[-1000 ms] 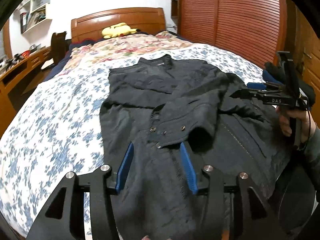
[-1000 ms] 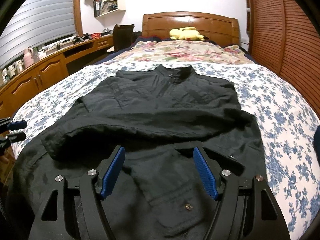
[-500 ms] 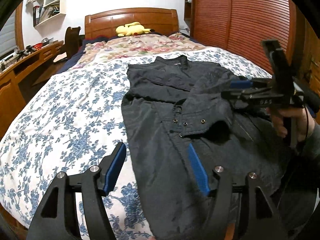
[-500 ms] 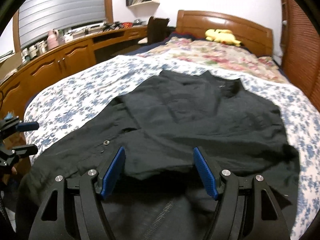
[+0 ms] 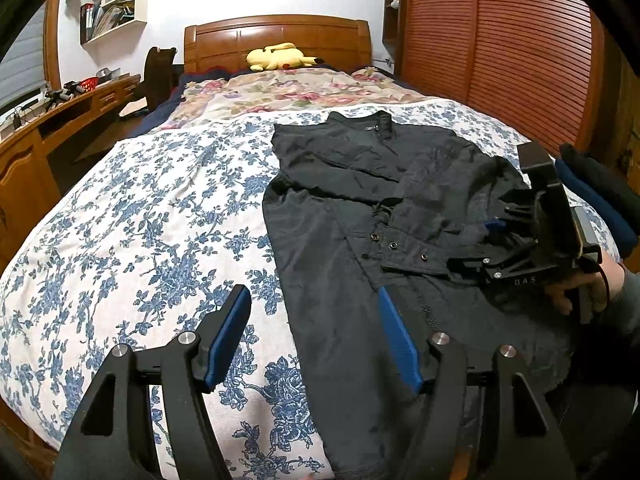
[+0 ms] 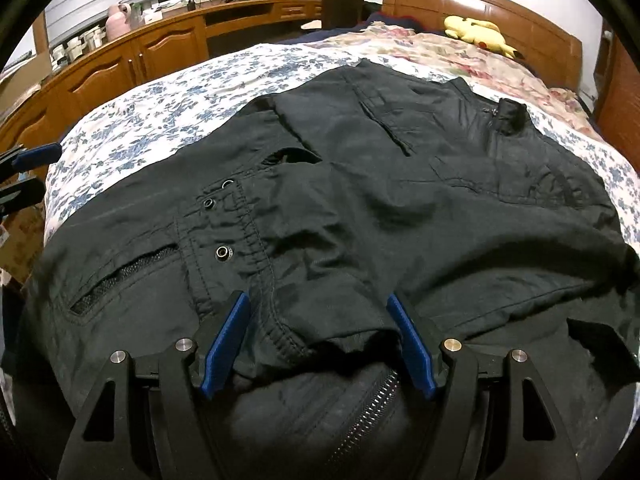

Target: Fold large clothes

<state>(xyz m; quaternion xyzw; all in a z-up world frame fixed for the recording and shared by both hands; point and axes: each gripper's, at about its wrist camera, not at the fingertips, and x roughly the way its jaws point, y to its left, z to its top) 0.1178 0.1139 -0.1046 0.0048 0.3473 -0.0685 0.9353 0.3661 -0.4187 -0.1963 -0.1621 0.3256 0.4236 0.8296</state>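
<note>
Left wrist view, far left: a wooden desk (image 5: 60,108) runs along the wall, a wall shelf (image 5: 116,12) above it. The bed (image 5: 132,216), covered in a blue-flowered sheet, fills the middle ground, with a yellow plush toy (image 5: 276,56) against the headboard (image 5: 280,36).

The left tongs (image 5: 316,332) hover low over the near edge of the bed, jaws apart and gripping nothing. The left blue pad is above bare sheet, the right one above the jacket's left edge.

The black jacket (image 5: 360,216) lies spread on the right half of the bed, collar toward the headboard. One sleeve is folded across the front, its snap-studded cuff (image 5: 404,252) resting on the body.

Further right, the right tongs (image 5: 480,240), held in a hand (image 5: 592,288), are down at this sleeve. In the right wrist view these tongs (image 6: 320,340) stand wide, one pad each side of the cuff (image 6: 248,264) end, pads not pressing on the cloth.

Far right: a slatted wooden wardrobe (image 5: 500,48).
</note>
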